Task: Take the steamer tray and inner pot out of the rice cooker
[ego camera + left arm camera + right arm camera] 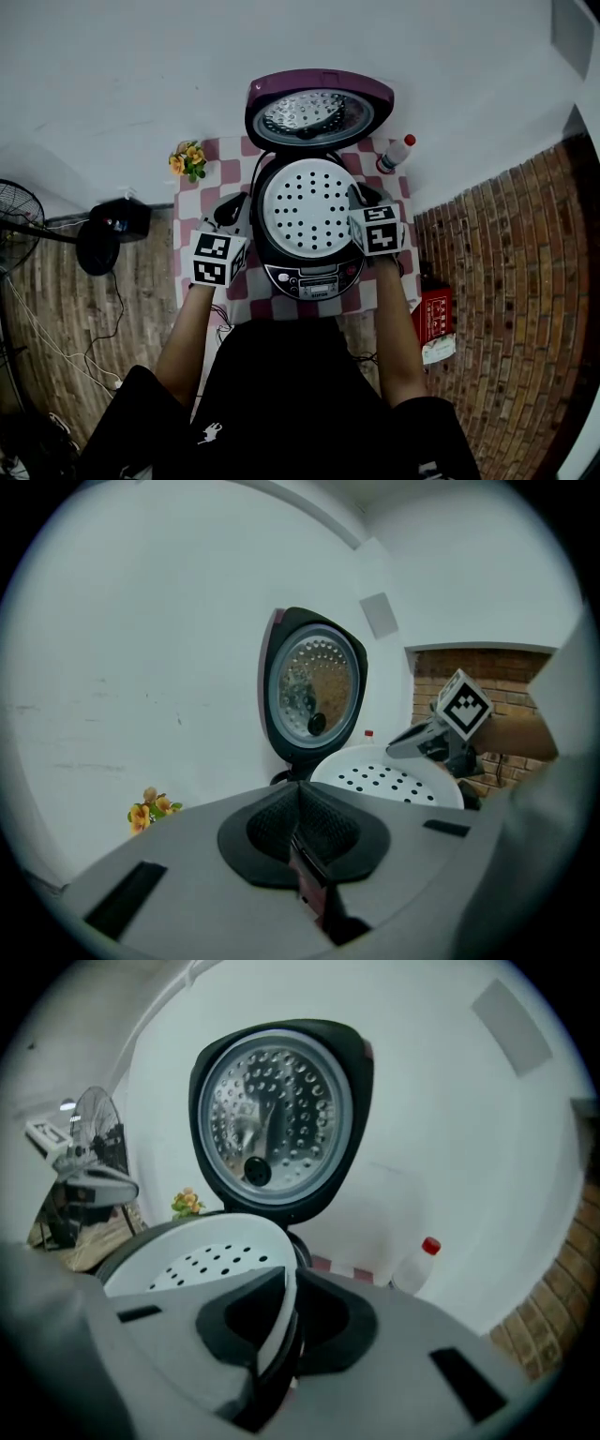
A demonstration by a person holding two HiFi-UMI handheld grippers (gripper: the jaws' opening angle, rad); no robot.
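With right tool (284, 1288) pinched on steamer tray (307, 208) rim at 3 o'clock, left tool (302, 803) closed on nothing at 9, lift level, straight up from rice cooker (314, 279), clear of lid (319, 111).

You've got a plain white wall (112, 75) ahead, brick-pattern floor (506, 309) under you, a small table (225, 159) in pink-checkered cloth, and a black fan (17, 230) off to your left.

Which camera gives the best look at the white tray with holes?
The head view: it looks down on nearly the whole steamer tray. The left gripper view shows only its far part; the right gripper view shows its rim pinched by the right gripper.
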